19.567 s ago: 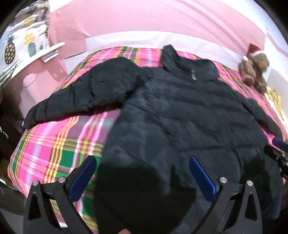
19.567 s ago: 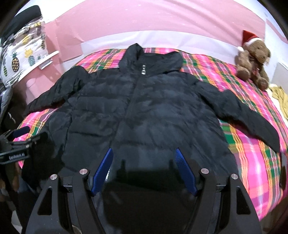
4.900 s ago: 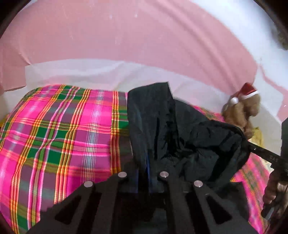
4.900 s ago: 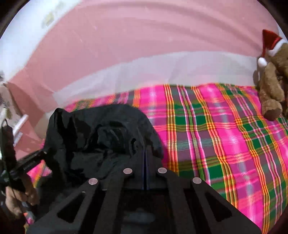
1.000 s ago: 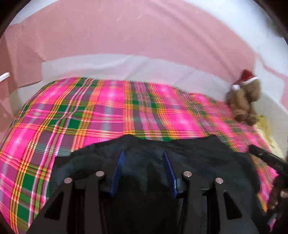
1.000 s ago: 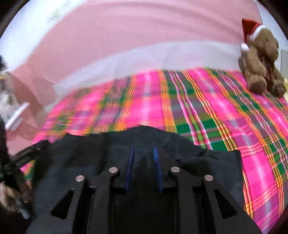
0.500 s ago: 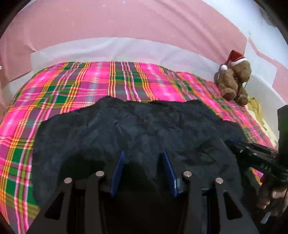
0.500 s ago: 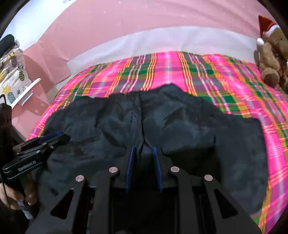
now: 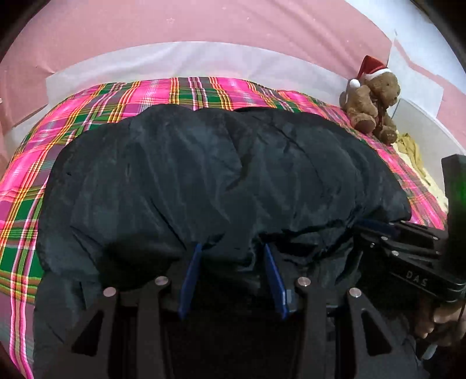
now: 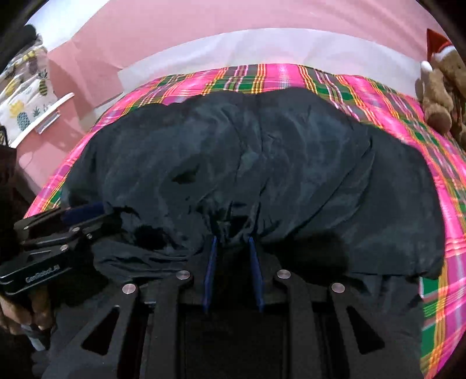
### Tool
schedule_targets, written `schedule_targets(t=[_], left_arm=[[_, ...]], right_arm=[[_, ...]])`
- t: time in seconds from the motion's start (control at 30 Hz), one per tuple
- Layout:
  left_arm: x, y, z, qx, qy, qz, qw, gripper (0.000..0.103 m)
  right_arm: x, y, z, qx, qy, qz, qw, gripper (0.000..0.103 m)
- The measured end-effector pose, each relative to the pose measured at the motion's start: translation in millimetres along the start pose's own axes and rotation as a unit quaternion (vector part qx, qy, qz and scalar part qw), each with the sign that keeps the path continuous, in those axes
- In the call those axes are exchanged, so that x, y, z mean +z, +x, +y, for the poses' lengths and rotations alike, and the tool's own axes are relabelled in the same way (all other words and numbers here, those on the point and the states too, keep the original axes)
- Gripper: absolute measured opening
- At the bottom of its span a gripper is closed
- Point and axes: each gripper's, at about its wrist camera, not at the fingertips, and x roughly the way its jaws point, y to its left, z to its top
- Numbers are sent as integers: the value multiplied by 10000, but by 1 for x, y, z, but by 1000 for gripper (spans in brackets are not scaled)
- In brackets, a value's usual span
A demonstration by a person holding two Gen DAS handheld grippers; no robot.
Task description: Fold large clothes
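You had the black puffer jacket point(image 9: 221, 180) lying folded over on the bed, a bulky dark mound that covered most of the pink-and-green plaid blanket point(image 9: 35, 163), with the plaid showing beyond it along the far side and at both ends. Your left gripper point(image 9: 231, 249) had its blue fingers point(image 9: 190, 271) pushed into the near edge of the jacket, set a moderate way apart with a thick gather of the padded fabric bunched between them and bulging over their tips, so it was pinching the jacket. Your right gripper point(image 10: 231, 240) did the same further along that edge: its blue fingers point(image 10: 210, 262) stood closer together, and a tight pucker of black cloth was drawn into the narrow gap between them. From the left wrist view the right gripper point(image 9: 375, 227) reached in from the right side, its blue tip buried under the jacket's fold, and your hand point(image 9: 437, 320) was wrapped round its handle low in the corner. From the right wrist view the left gripper point(image 10: 84, 214) came in from the left in the same manner, with fabric lying over its tip. A brown teddy bear point(image 9: 372, 105) in a red Santa hat sat at the far right corner of the bed, well apart from the jacket, against the pink wall point(image 9: 233, 26). A pineapple-print cloth point(image 10: 23, 96) hung off to the left.
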Motion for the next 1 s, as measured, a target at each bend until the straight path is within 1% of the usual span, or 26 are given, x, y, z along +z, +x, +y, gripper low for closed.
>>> schedule_targets(t=[0.2, 0.53, 0.8, 0.93, 1.0], left_arm=[[-2, 8, -4, 80, 26, 6, 10000, 47], [-5, 11, -3, 131, 50, -74, 9999, 47], [-3, 9, -1, 140, 53, -123, 9998, 47], [-1, -4, -5, 161, 51, -135, 9998, 47], [-2, -17, -4, 106, -6, -141, 9998, 47]], right_arm=[[-1, 13, 2, -141, -95, 31, 9999, 23], [-10, 18, 4, -260, -165, -95, 9995, 23], [-10, 17, 5, -307, -194, -138, 9992, 23], [-11, 11, 4, -173, -95, -150, 9997, 23], [-10, -1, 1, -78, -80, -97, 9999, 23]])
